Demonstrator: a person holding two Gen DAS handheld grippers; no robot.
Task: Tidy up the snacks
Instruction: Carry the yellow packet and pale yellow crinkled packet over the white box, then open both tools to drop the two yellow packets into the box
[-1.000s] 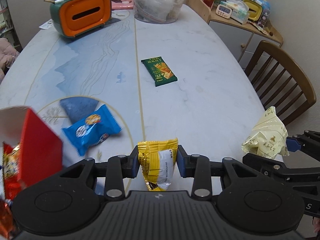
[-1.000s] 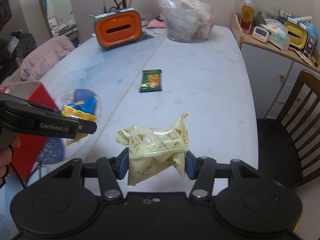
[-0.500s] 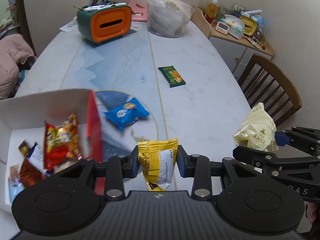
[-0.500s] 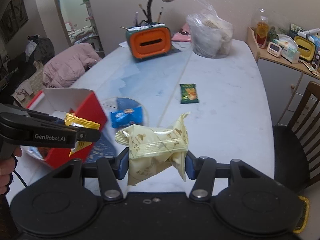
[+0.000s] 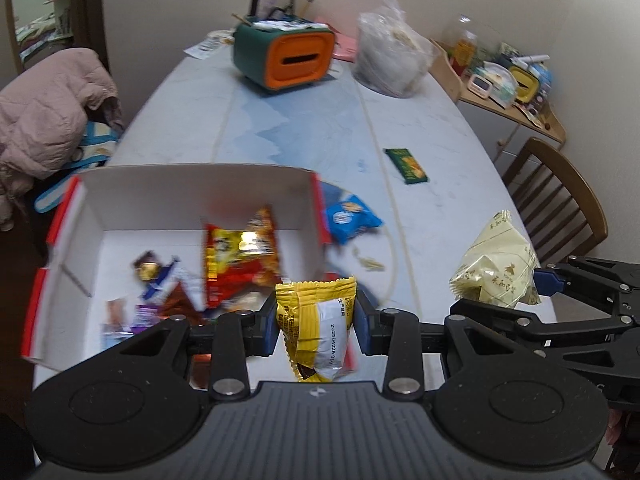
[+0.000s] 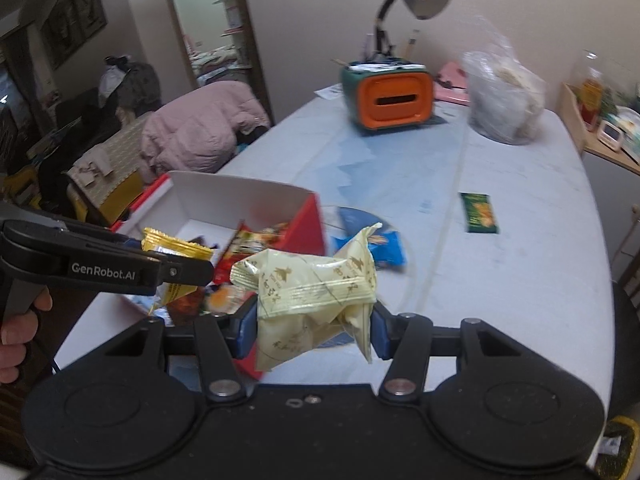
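Note:
My left gripper is shut on a yellow snack packet, held in the air at the near right corner of a red-and-white box. The box holds several snack packets, among them a red and gold one. My right gripper is shut on a pale yellow pastry packet, which hangs over the table just right of the box. On the table beyond the box lie a blue snack packet and a green snack packet.
An orange and green tissue box and a clear plastic bag stand at the table's far end. A wooden chair is at the right. A pink coat lies on a seat to the left.
Both grippers have moved left and up with their packets. The box, at the left edge before, now sits in front of them with its inside in view.

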